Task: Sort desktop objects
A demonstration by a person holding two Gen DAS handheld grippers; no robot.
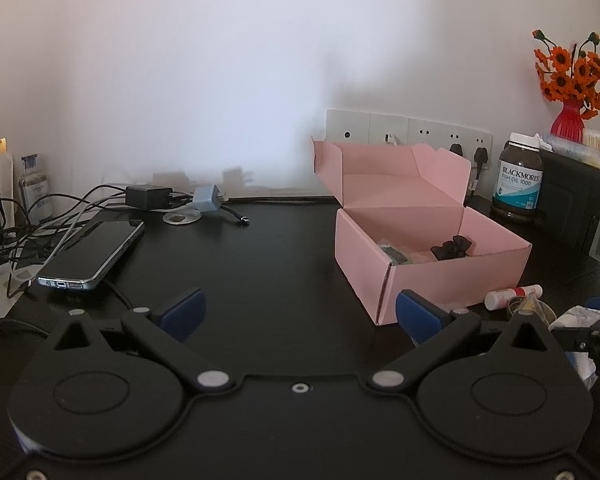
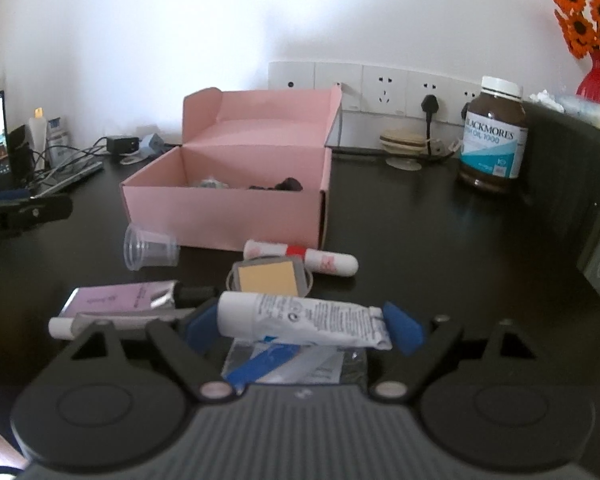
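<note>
The right tool [image 2: 304, 326] pinched a white tube [image 2: 300, 320] endwise, lifted off the worktop [image 2: 440, 248] clutter, likely bound for the open pink box [image 2: 224, 208] beyond. The left tool [image 1: 298, 314] waited spread, empty.

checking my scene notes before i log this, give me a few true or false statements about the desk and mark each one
1. The pink box stands open with its lid up. True.
2. The right gripper has a white tube between its fingers. True.
3. The clear plastic cup stands upright inside the box. False: it lies on its side on the desk in front of the box.
4. The left gripper grips the phone. False: its fingers are apart with nothing between them, and the phone lies further off on the desk.
5. The brown supplement bottle has a white cap. True.
</note>
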